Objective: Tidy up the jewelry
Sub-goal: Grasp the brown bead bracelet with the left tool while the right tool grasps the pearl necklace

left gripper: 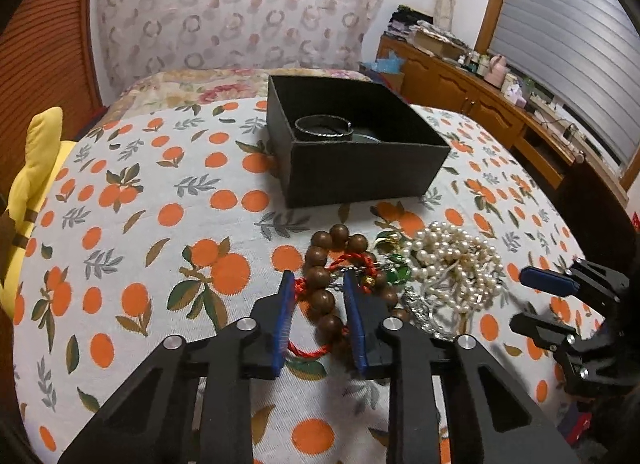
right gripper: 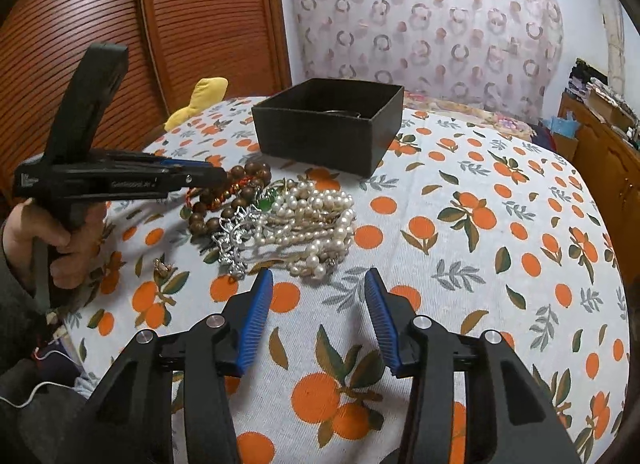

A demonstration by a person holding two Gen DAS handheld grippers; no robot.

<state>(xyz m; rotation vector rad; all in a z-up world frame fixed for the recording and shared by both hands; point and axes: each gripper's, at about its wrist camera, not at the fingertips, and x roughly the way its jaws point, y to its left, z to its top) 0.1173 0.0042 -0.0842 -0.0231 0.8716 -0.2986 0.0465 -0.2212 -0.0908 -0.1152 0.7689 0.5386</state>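
Presently, the left gripper [left gripper: 318,294] straddled the wooden bead bracelet [left gripper: 326,284], jaws partly spread around it. The right gripper [right gripper: 318,292] hovered beside the pearl necklace [right gripper: 310,219], jaws wide apart and empty.

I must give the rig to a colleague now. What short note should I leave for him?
Left gripper: open, its fingers on either side of the wooden bead bracelet, not closed yet.
Right gripper: open, empty, just short of the pearl necklaces.
Black box: one dark bangle already inside.
Left to do: beads, pearls, silver chain and small green pieces still lie in a pile on the tablecloth.
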